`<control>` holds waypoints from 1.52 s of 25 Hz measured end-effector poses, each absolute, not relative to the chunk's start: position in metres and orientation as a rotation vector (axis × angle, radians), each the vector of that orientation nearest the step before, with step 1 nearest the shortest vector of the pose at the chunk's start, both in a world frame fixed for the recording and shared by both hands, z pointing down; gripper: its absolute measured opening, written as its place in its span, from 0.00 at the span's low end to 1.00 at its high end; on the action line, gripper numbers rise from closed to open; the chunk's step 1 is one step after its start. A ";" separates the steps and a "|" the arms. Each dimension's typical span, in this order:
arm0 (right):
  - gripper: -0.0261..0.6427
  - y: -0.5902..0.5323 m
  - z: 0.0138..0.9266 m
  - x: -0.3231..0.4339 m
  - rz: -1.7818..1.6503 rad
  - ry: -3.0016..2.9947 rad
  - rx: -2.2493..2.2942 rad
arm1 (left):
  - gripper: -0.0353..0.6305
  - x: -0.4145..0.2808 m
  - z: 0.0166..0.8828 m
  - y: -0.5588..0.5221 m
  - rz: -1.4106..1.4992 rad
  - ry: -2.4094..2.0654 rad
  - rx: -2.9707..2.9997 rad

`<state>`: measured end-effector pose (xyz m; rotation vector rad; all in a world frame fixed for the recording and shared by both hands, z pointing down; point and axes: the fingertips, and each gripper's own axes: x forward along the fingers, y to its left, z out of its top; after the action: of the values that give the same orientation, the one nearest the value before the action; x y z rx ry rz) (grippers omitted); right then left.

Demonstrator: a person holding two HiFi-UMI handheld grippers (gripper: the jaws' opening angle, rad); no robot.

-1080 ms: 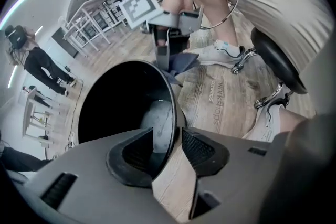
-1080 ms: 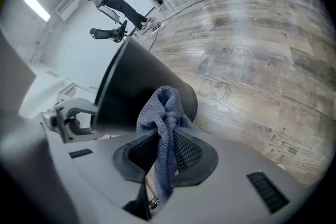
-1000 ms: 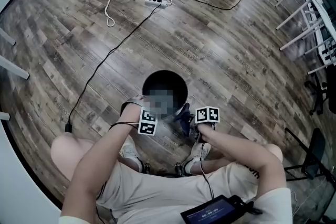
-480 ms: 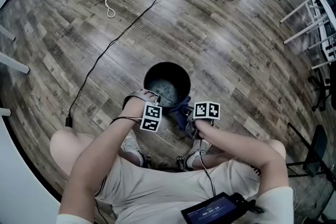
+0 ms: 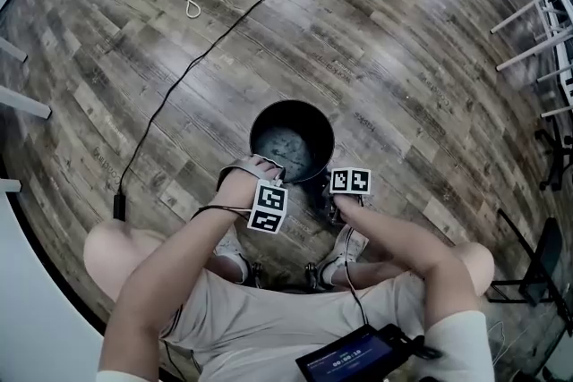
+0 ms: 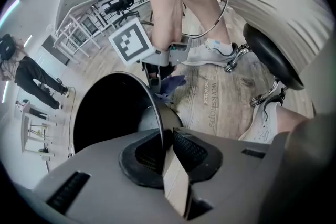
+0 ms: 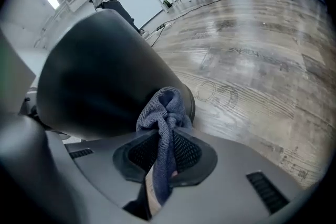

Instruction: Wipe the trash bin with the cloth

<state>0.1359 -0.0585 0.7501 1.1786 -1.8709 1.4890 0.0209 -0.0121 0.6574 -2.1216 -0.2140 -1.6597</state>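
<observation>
Only my gripper views are showing it: my right gripper (image 7: 165, 147) is clamping the cloth (image 7: 165, 107) against the bin (image 7: 100, 76), while my left gripper (image 6: 165, 139), jaws just closing, is pinching its rim (image 6: 149, 99).

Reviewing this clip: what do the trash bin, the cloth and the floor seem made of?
The trash bin: dark, smooth, softly shiny wall with a thin rim; plastic or painted metal, I cannot tell which.
The cloth: blue-grey fabric, fine ribbed weave and soft folds, likely microfibre.
The floor: wood-look planks with grain, seams and glossy reflections; possibly laminate or vinyl.
</observation>
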 end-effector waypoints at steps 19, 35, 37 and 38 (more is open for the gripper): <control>0.13 -0.053 0.809 0.149 1.383 -1.789 1.116 | 0.15 0.024 0.656 -0.017 -1.673 -0.161 -2.112; 0.13 -0.031 0.606 0.131 1.549 -1.958 1.193 | 0.22 -0.004 0.668 -0.030 -1.787 -0.168 -2.003; 0.13 -0.033 0.610 0.127 1.540 -1.952 1.202 | 0.21 -0.002 0.667 -0.027 -1.783 -0.169 -2.011; 0.13 -0.034 0.613 0.126 1.535 -1.949 1.205 | 0.21 0.000 0.667 -0.025 -1.781 -0.173 -2.017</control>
<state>0.1258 -0.0341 0.6130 1.2047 -1.9493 1.5348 0.0003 -0.0253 0.6667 -2.0172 -0.1726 -1.7805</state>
